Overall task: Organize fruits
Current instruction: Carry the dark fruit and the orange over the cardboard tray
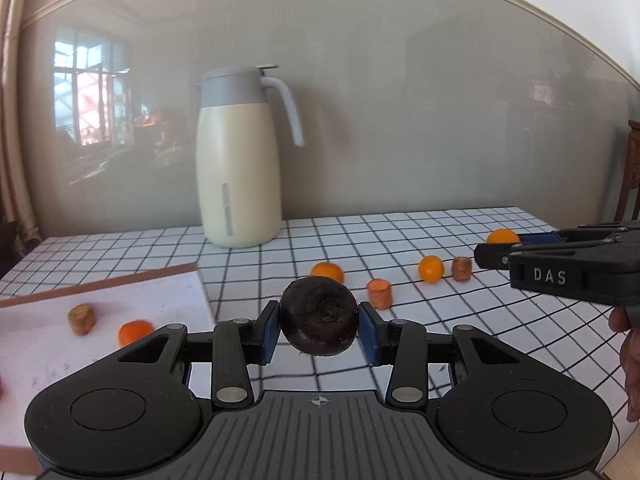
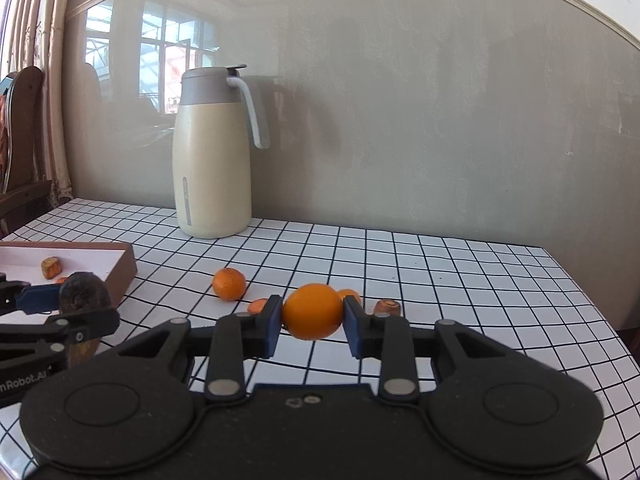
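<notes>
My left gripper (image 1: 319,322) is shut on a dark brown round fruit (image 1: 320,304), held above the checked table. My right gripper (image 2: 311,322) is shut on a small orange (image 2: 314,308); in the left wrist view it enters from the right with that orange (image 1: 503,236). A brown-rimmed white tray (image 1: 160,296) at the left holds a carrot chunk (image 1: 82,319) and an orange (image 1: 134,332). On the cloth lie an orange (image 1: 327,271), a carrot chunk (image 1: 379,293), another orange (image 1: 431,268) and a brownish chunk (image 1: 461,269).
A tall cream jug (image 1: 238,156) with a grey lid stands at the back by the grey wall. The checked tablecloth (image 2: 440,280) ends at the right edge. A wooden chair (image 2: 24,140) stands at the far left, and a hand (image 1: 632,356) shows at the right.
</notes>
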Tool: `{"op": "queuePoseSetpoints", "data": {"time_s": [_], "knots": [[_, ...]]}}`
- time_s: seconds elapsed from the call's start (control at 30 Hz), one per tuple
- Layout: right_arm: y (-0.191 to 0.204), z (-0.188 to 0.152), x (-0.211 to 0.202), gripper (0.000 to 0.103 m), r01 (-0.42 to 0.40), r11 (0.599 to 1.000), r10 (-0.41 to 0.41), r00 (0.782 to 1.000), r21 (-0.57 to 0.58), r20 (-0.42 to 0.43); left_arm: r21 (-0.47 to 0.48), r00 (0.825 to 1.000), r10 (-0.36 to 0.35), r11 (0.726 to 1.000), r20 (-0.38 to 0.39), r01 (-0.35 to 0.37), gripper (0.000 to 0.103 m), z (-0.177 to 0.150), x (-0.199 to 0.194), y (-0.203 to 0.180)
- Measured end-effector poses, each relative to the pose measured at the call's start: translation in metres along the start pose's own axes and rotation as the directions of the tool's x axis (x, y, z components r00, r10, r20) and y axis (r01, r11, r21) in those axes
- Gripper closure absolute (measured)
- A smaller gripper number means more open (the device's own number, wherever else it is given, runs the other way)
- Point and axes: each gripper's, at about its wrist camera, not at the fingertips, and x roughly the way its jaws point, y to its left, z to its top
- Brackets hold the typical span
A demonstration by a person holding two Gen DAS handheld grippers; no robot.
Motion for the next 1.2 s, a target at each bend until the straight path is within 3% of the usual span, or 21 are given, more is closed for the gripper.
{"op": "queuePoseSetpoints", "data": {"time_s": [0.47, 1.2], "knots": [[0.064, 0.007, -0.016, 0.079, -0.117, 0.990, 0.120, 0.992, -0.080, 0.035, -0.028, 0.990, 0.133, 0.991, 0.048, -0.131, 0.061, -0.014, -0.046, 0.060], [0.159, 0.019, -0.013, 0.079, -0.277, 0.942, 0.295, 0.953, -0.192, 0.074, -0.117, 0.954, 0.292, 0.952, 0.073, -0.283, 0.061, -0.024, -0.079, 0.152]]}}
